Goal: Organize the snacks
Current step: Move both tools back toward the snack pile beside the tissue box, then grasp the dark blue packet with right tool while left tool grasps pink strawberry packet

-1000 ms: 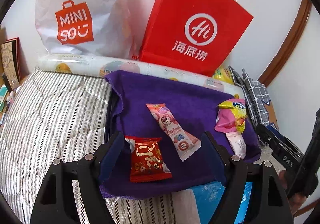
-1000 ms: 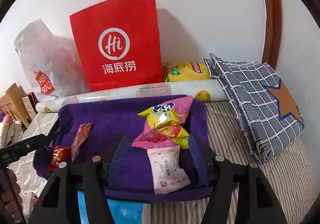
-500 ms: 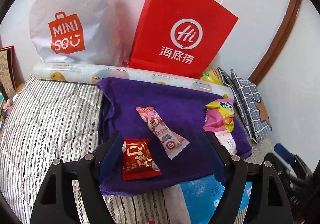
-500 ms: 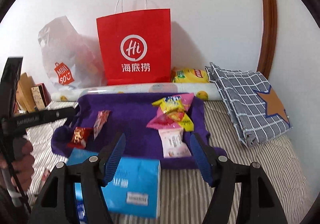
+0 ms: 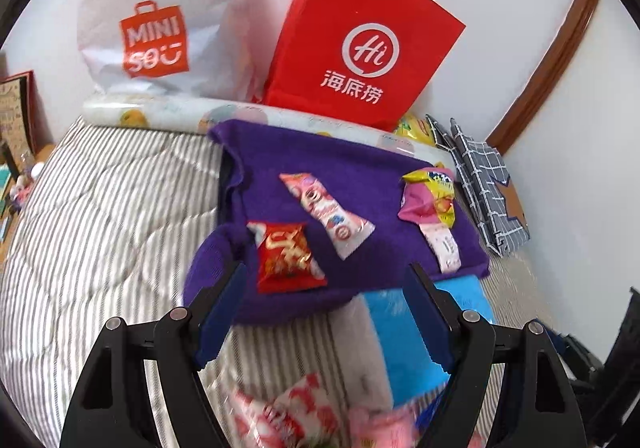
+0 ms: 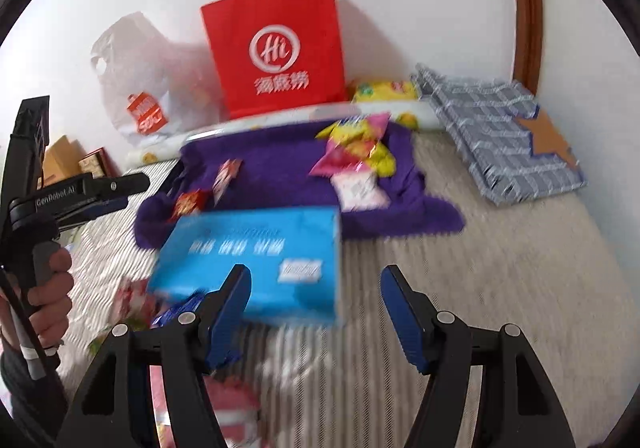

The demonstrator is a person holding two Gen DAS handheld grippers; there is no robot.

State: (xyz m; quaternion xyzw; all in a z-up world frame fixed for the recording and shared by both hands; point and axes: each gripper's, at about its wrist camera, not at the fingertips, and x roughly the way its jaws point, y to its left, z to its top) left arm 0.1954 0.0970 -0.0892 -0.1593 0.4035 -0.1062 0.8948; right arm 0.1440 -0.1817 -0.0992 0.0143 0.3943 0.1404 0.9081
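Left wrist view: low over striped bedding, facing the wall, purple towel [image 5: 360, 175] just ahead of the fingers. Right wrist view: farther back and rightward, same heading, blue tissue box [image 6: 256, 252] nearest ahead. Shared: towel, red paper bag [image 5: 360, 43], white plastic bag [image 5: 160, 15].

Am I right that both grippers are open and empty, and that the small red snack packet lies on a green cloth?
Not quite: the cloth is purple, as the left wrist view shows. The small red snack packet does lie on it, and both the left gripper and right gripper are open and empty.
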